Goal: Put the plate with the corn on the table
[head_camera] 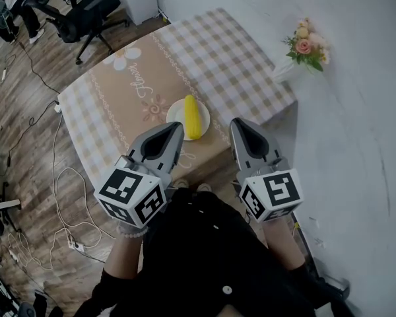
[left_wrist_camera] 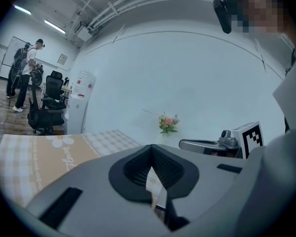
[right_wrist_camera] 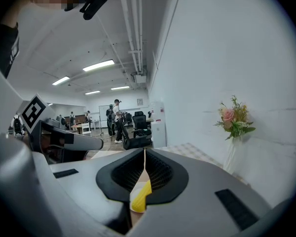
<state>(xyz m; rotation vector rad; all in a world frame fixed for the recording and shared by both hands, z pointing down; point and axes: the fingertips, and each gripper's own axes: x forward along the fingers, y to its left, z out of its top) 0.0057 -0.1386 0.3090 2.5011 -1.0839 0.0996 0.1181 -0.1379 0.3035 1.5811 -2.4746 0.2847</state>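
Observation:
A yellow corn cob (head_camera: 192, 116) lies on a small white plate (head_camera: 176, 116). The plate rests near the front edge of the checked tablecloth table (head_camera: 204, 51). My left gripper (head_camera: 173, 131) hovers just left of the plate, jaws shut with nothing in them. My right gripper (head_camera: 239, 124) hangs to the plate's right, beyond the table's corner, also shut and holding nothing. In the right gripper view, the corn (right_wrist_camera: 142, 193) and plate show through the gap below the closed jaw tips (right_wrist_camera: 144, 152). The left gripper (left_wrist_camera: 151, 149) view shows only tablecloth behind its closed jaws.
A vase of flowers (head_camera: 307, 45) stands at the table's far right corner by the white wall. Office chairs (head_camera: 86, 12) stand on the wood floor beyond the table. Cables (head_camera: 59, 197) lie on the floor to the left. People stand far off (left_wrist_camera: 24, 73).

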